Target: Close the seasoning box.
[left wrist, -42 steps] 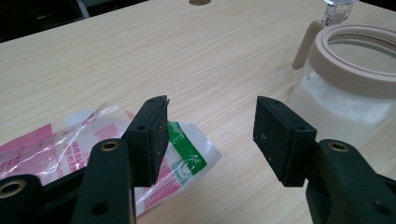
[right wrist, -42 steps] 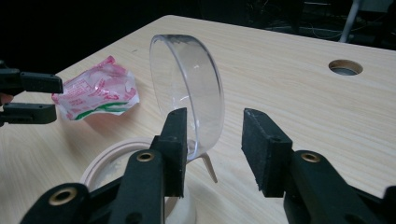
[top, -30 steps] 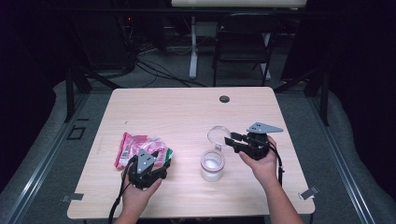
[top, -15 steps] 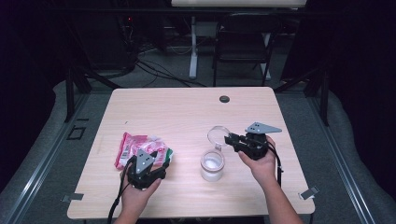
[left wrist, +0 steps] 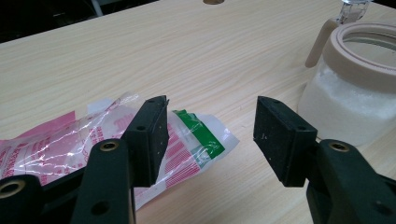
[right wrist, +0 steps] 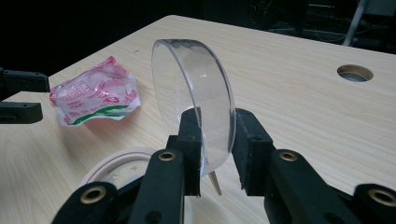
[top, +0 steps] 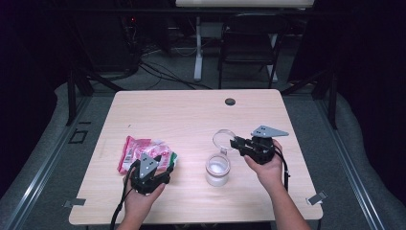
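A clear jar [top: 217, 170] with a beige rim and white powder inside stands at the table's front middle. Its round clear lid [top: 224, 140] [right wrist: 196, 93] stands on edge just behind it, joined to the rim by a beige strap. My right gripper [top: 235, 143] [right wrist: 215, 135] has just been closing and both pads now press on the lid's lower edge. A pink, white and green plastic packet [top: 139, 148] [left wrist: 56, 140] lies at the front left. My left gripper [top: 163, 167] [left wrist: 210, 135] is open at the packet's right end, with nothing between its jaws.
The wooden table [top: 182, 120] has a round cable hole [top: 230, 101] at the back middle. A dark chair [top: 249, 52] and cables sit on the floor beyond the far edge. From the left gripper view the jar [left wrist: 355, 93] stands close on the right.
The right gripper's jaws have narrowed onto the clear lid. Both hands, the packet and the jar stay where they were.
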`<control>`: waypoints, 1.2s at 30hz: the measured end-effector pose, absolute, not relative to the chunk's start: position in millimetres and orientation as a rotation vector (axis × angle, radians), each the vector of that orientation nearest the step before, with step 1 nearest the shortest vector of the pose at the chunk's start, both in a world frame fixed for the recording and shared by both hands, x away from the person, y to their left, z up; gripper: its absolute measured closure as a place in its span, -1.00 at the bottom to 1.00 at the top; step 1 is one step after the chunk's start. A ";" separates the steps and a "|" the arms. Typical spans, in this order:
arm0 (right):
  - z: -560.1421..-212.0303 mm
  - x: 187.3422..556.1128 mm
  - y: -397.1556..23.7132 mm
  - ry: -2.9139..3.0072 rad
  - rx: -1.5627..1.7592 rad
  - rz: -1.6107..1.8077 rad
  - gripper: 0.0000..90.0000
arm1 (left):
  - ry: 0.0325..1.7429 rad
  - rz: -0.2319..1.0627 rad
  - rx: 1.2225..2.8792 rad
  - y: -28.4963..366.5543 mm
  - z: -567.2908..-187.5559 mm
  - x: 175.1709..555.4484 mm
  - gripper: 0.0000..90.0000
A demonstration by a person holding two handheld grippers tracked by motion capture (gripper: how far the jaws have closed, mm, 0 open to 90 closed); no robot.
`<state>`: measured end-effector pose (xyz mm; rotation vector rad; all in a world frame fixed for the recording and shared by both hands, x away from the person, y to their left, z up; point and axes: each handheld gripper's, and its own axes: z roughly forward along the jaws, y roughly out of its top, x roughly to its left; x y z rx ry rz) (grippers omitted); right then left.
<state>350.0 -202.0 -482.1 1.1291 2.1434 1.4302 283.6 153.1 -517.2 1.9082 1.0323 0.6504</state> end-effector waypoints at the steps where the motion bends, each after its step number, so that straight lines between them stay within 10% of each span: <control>1: -482.0 350.1 -202.0 2.146 1.126 1.428 0.64 | 1.033 0.650 1.908 153.2 -517.2 283.6 -0.01; 36: -475.4 328.2 -189.2 2.176 1.005 1.344 0.46 | 0.973 0.620 1.921 138.6 -515.2 289.7 -0.01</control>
